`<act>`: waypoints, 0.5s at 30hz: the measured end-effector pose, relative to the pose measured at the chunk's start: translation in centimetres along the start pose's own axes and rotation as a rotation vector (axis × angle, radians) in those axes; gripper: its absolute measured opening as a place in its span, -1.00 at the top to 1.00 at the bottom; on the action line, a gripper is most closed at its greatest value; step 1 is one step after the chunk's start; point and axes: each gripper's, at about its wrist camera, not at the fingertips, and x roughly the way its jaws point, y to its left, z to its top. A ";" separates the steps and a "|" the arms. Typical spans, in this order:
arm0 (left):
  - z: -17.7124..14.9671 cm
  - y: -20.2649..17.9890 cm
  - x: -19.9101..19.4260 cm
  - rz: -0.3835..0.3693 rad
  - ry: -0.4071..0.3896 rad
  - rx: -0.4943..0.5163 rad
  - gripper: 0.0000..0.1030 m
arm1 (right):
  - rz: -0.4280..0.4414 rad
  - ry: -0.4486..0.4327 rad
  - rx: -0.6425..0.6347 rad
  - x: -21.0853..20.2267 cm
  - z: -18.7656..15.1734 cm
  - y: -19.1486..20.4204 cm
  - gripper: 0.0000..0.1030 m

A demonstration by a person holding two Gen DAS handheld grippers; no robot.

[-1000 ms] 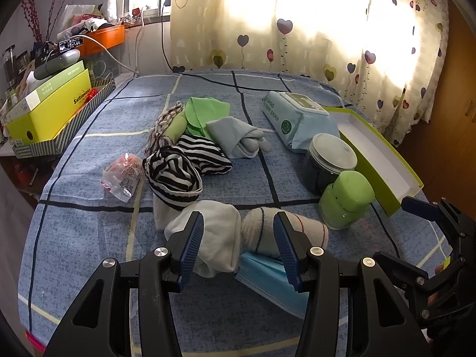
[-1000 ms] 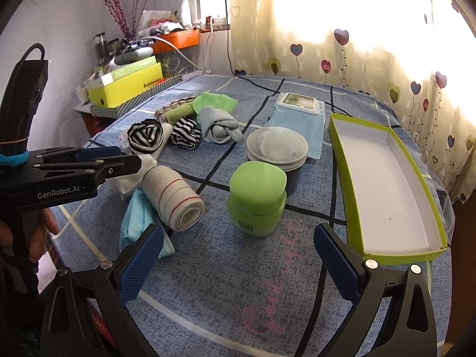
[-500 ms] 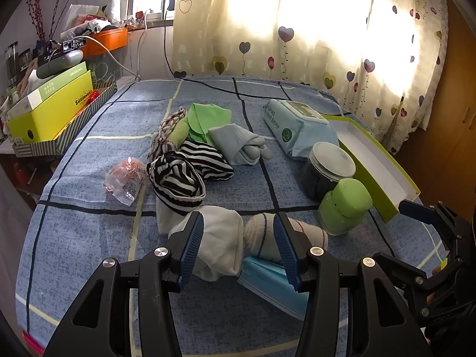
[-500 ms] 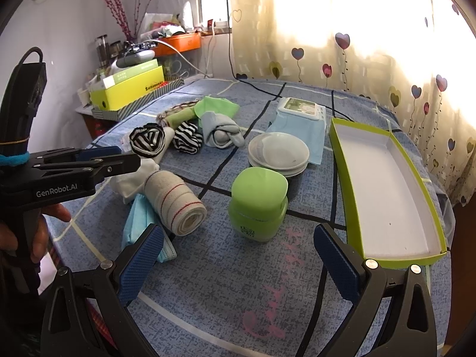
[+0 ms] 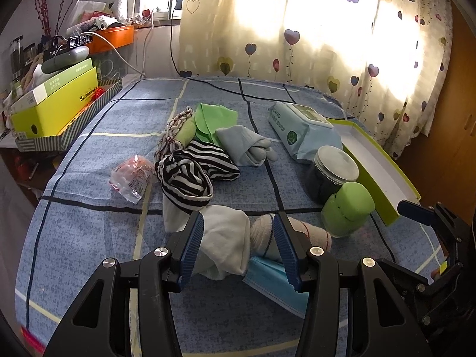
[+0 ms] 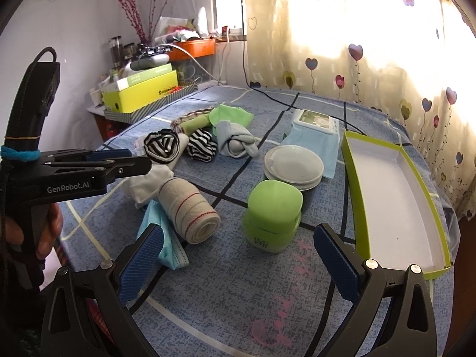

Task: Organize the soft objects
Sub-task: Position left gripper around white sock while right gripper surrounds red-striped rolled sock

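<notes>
Blue-checked cloth covers the bed [image 5: 89,238] where all the soft things lie. My left gripper [image 5: 238,247] hangs low over the near edge with its jaws parted, grasping nothing; the white cloth bundle [image 5: 226,241] sits between its blue pads, and the beige bandage roll [image 5: 309,235] lies just beside the right-hand pad, partly behind it. Under both, touching them, is a light blue face mask [image 5: 273,285]. Further from me are the two black-and-white striped socks [image 5: 184,178], a grey folded sock [image 5: 247,145] and a green cloth [image 5: 214,119], all close together, with a crinkled plastic packet [image 5: 132,178] off to their left.

My right gripper [image 6: 238,261] is spread wide and holds nothing. It is levelled at the green lidded jar [image 6: 272,214], which stands between its pads but further out, apart from them. The bandage roll [image 6: 187,208] lies to the left of that jar. Behind the jar is a dark jar with a pale lid [image 6: 293,166], then a pack of wet wipes [image 6: 315,131]. The open green box lid [image 6: 395,190] runs along the right side, nothing in it.

From the right wrist view, my left hand [image 6: 29,235] wraps the handle at the left edge, holding that gripper roughly level across the bed.
</notes>
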 end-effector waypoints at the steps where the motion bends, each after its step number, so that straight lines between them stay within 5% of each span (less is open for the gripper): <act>1: 0.0 0.0 0.0 0.001 0.000 -0.001 0.03 | 0.002 0.001 -0.004 0.0 0.0 0.1 -0.98; 15: -0.4 0.1 -0.1 0.003 -0.001 0.008 0.03 | 0.052 -0.007 -0.019 0.1 0.1 1.0 -0.98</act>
